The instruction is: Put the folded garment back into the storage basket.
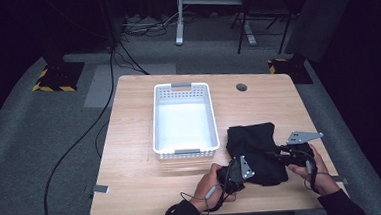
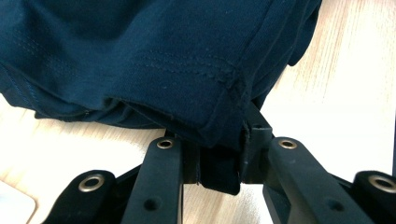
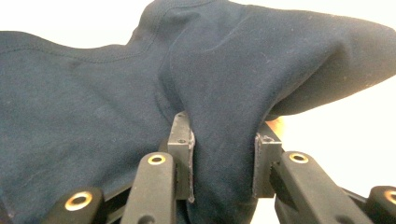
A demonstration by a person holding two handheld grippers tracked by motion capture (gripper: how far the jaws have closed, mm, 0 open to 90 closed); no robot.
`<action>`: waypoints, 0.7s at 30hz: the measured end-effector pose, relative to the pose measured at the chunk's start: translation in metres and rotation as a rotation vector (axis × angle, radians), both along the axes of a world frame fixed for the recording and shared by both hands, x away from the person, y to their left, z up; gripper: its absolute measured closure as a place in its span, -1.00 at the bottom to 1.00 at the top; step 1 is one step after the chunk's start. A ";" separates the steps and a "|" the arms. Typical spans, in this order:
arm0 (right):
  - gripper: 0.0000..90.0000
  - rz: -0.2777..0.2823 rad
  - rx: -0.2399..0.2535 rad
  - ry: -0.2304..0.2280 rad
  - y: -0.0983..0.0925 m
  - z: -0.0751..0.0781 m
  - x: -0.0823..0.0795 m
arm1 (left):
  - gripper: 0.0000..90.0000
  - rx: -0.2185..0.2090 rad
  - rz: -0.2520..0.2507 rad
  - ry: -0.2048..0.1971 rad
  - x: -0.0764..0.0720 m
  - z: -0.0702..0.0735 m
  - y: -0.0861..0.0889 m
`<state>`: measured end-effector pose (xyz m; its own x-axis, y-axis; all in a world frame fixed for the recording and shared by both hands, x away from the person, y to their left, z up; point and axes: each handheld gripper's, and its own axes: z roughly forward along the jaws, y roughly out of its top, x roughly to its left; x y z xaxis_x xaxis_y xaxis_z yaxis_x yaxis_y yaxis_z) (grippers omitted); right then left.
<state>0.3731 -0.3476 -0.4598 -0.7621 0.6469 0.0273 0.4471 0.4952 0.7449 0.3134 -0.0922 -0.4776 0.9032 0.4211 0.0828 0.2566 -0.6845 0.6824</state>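
Folded dark garment [image 1: 255, 151] lying on the bench [image 1: 131, 156], right of the white basket [image 1: 183, 119] and near the front edge, apart from it. Left gripper [image 1: 232, 172] at the garment's near-left corner, jaws pinching a folded hem there; in the left gripper view, stitched edge of the cloth [image 2: 205, 93] bunched between the pads, bench showing underneath. Right gripper [image 1: 281, 154] at the right side, jaws clamped on a thick fold; in the right gripper view, fabric [image 3: 224, 116] tented up over the pads and squeezed between them. Two grips set on opposite sides, probably to carry the fold flat and stop it from falling open. Pinches placed on edges rather than the middle, likely so all layers get caught together. Basket empty, open top facing up, standing just left of the garment, so likely the drop spot. Judged step: grasp done, lift about to begin. Risk: inner layers slipping from the left pinch, since only the hem corner seems caught.
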 end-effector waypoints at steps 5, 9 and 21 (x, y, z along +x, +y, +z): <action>0.54 -0.001 -0.022 -0.009 0.002 -0.001 0.000 | 0.65 0.010 -0.010 -0.006 0.002 0.003 0.001; 0.55 -0.011 -0.031 -0.048 0.005 0.003 -0.002 | 0.66 0.006 -0.007 -0.019 0.005 0.009 0.002; 0.57 -0.039 -0.006 -0.095 0.004 0.015 -0.002 | 0.69 0.010 0.002 -0.063 0.012 0.026 0.003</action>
